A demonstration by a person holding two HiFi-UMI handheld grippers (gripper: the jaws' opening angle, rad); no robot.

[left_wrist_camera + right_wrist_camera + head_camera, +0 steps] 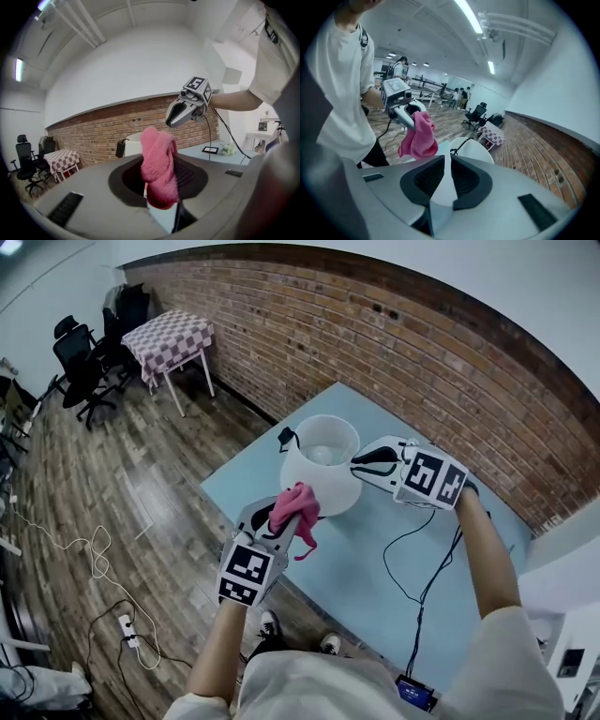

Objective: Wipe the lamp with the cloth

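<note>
The brick wall (375,343) runs along the far side and the wooden floor (112,484) spreads to the left. The light blue table (375,563) stands in front of me. Far left on the floor is a small table with a checked cover (171,338), with black office chairs (80,362) beside it.

The white lamp (323,470) stands on the far left part of the blue table, its shade open at the top. A black cable (422,582) trails across the table on the right, towards me.

My right gripper (359,462) hovers at the right rim of the shade, its jaws only a narrow gap apart with nothing between them. My left gripper (286,521) is at the near side of the lamp, clamped on the pink cloth (295,507). The cloth stands bunched above the jaws and a tail of it hangs down. It lies right at the lower near edge of the shade, though I cannot tell whether it touches.

On the floor at the near left, a white cord loops to a power strip (125,629).
</note>
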